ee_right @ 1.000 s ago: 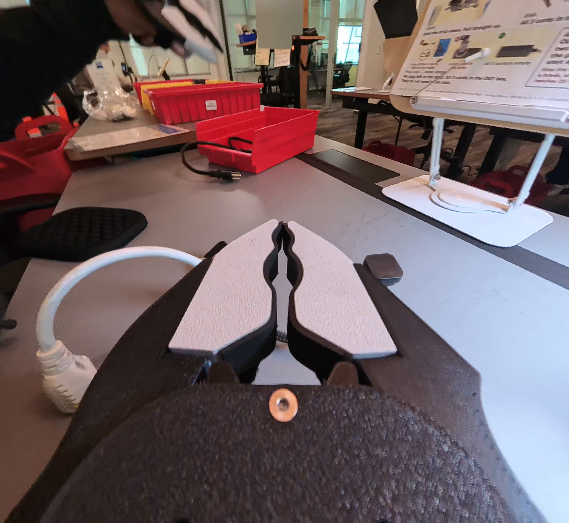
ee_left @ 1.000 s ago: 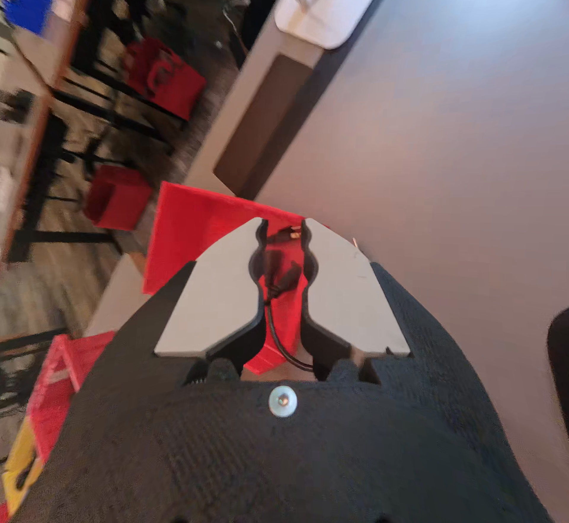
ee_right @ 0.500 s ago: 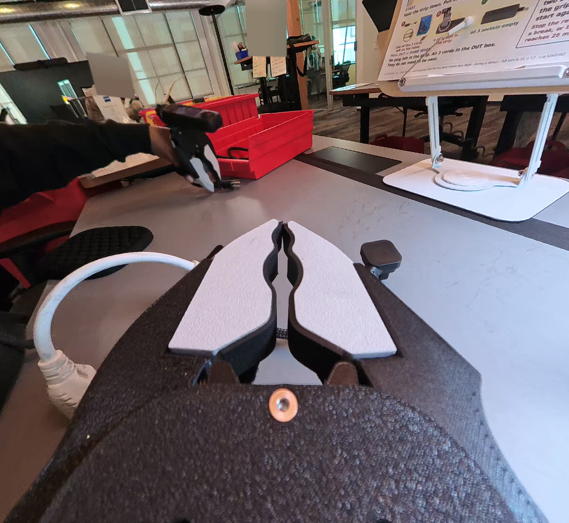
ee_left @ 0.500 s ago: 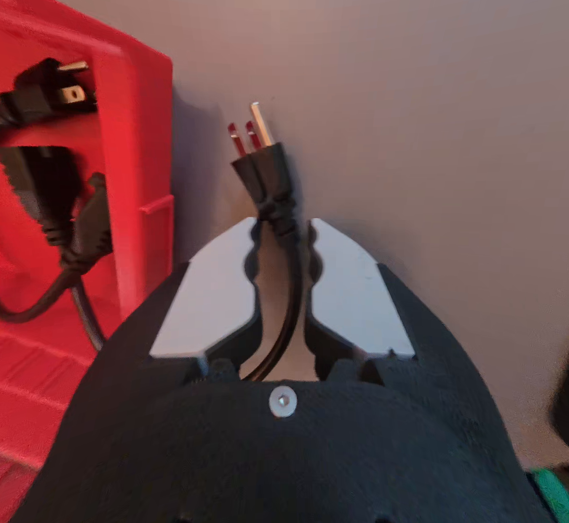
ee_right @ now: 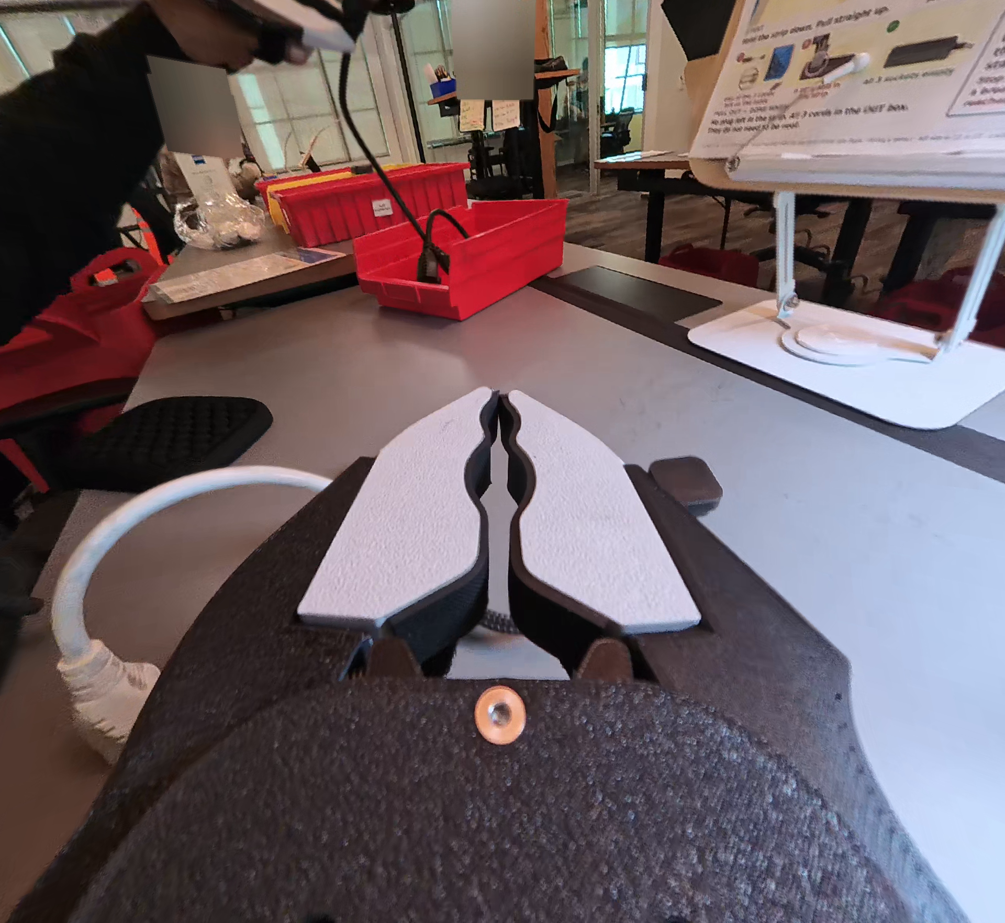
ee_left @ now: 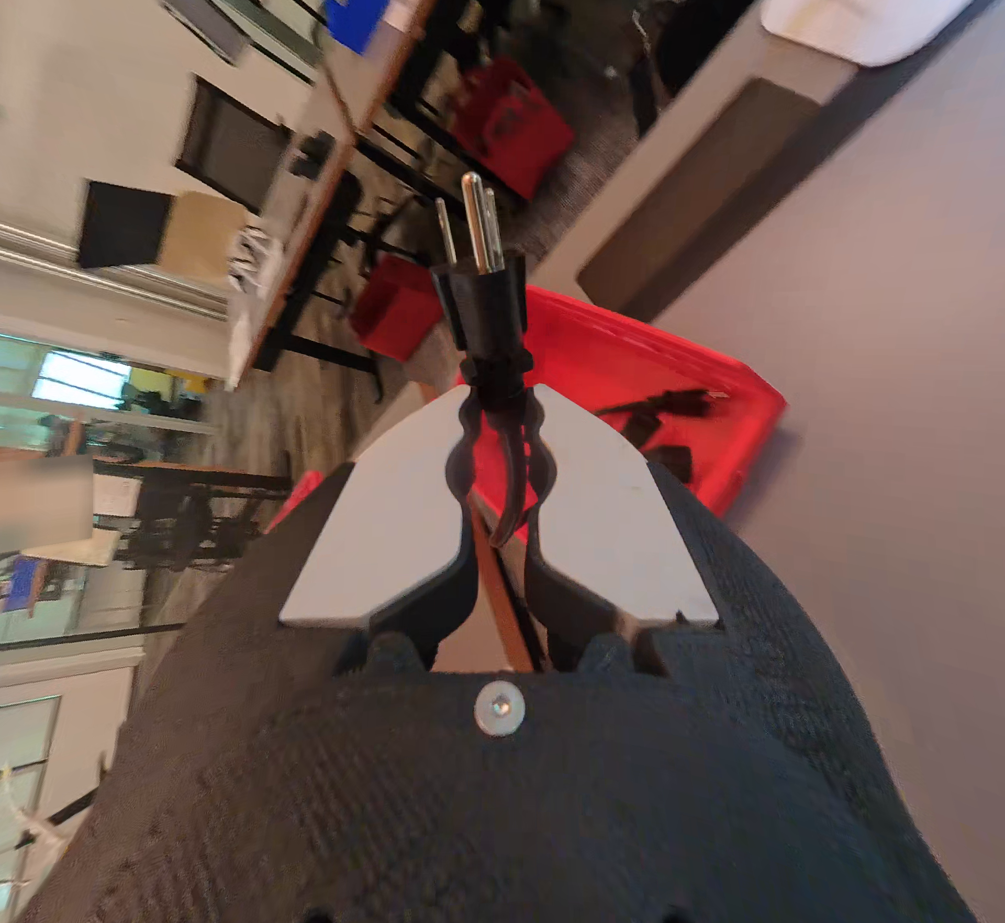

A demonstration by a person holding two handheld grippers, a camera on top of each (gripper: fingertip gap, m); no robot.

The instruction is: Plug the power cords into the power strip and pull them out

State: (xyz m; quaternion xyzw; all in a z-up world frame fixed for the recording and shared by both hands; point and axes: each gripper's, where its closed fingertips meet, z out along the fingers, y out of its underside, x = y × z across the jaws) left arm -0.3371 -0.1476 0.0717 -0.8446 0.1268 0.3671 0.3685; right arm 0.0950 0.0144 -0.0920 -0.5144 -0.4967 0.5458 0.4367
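1. left claw (ee_left: 497, 397) clamped on the strain relief of a black power cord (ee_left: 484, 310), prongs pointing forward, away from the claw; raised well above the counter (ee_left: 870, 353).
2. seen also from the right wrist view high at upper left (ee_right: 348, 21), cord (ee_right: 359, 136) hanging down from it into the red bin (ee_right: 489, 266).
3. other end of that cord resting in the bin's near compartment (ee_right: 432, 263); more black cord pieces lying in the bin (ee_left: 652, 407).
4. right claw (ee_right: 499, 399) low over the grey counter (ee_right: 761, 516), fingers nearly together with only a thin slit between, gripping nothing visible.
5. white cable (ee_right: 163, 494) looping at its left side, ending in a white plug end (ee_right: 103, 690) on the counter.
6. white stand (ee_right: 848, 353) with an instruction sheet at far right.
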